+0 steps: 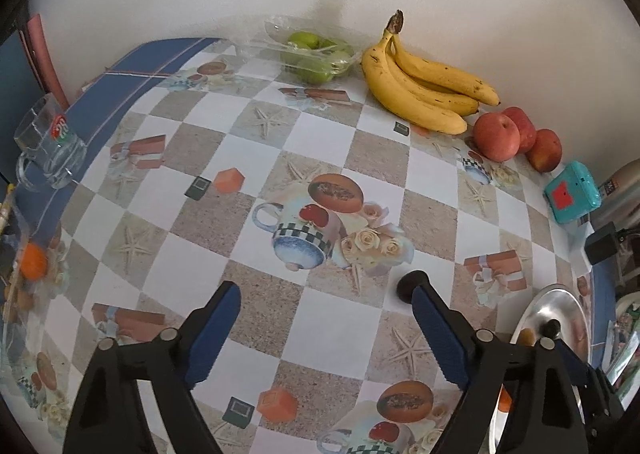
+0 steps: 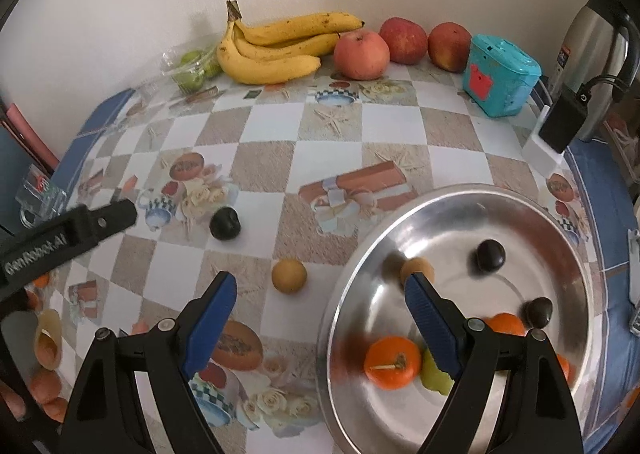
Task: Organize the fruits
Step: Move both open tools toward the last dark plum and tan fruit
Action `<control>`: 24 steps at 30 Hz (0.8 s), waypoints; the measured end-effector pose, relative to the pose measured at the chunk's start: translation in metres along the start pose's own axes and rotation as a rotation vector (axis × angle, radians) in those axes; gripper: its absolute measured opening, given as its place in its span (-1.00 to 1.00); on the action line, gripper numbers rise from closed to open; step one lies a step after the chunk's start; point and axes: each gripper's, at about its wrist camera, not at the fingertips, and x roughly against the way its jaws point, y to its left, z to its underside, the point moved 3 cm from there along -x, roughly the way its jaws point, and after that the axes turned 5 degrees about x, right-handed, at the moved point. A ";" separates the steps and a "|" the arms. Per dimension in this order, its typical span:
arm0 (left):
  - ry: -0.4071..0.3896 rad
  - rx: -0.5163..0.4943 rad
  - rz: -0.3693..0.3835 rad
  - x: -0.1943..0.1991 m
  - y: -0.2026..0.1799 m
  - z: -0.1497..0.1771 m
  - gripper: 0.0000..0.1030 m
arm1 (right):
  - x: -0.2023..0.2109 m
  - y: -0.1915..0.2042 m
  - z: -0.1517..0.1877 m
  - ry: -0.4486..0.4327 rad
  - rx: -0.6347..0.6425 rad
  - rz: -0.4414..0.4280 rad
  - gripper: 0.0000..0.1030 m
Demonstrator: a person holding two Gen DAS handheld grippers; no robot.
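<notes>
Fruits sit in two groups on the patterned tablecloth (image 2: 340, 126), and our two cameras divide them between them. Only our right wrist view shows the inside of the metal bowl (image 2: 560, 238): two dark plums (image 2: 490, 256), a small tan fruit (image 2: 418, 268) partly behind our finger, two oranges (image 2: 392, 363) and a pale green piece (image 2: 434, 376). That view also shows a loose dark plum (image 2: 225, 224) and a loose tan fruit (image 2: 289, 276) on the cloth, apart from each other and just left of the bowl. From our left wrist view, the bowl is only a sliver at the right edge, and of the loose pieces only the dark plum shows, peeking past our finger.

Against the wall, both views show the bananas (image 1: 424, 88), three red apples (image 1: 498, 136) beside them, and a clear plastic tray (image 1: 280, 28) holding green fruits (image 1: 306, 40). A teal box (image 1: 572, 192) stands past the apples. A glass mug (image 1: 48, 146) sits at the left table edge. More orange fruit lies in clear wrapping at the far left, blurred.

Our left gripper (image 1: 324, 294) has its jaws wide apart, holding nothing above the cloth. Our right gripper (image 2: 320, 280) is likewise spread wide and holds nothing, one finger over the cloth, the other over the bowl's rim.
</notes>
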 end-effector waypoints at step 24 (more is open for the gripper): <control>0.112 0.074 -0.047 -0.038 0.021 0.018 0.68 | -0.037 0.026 -0.002 0.064 0.075 -0.004 -0.20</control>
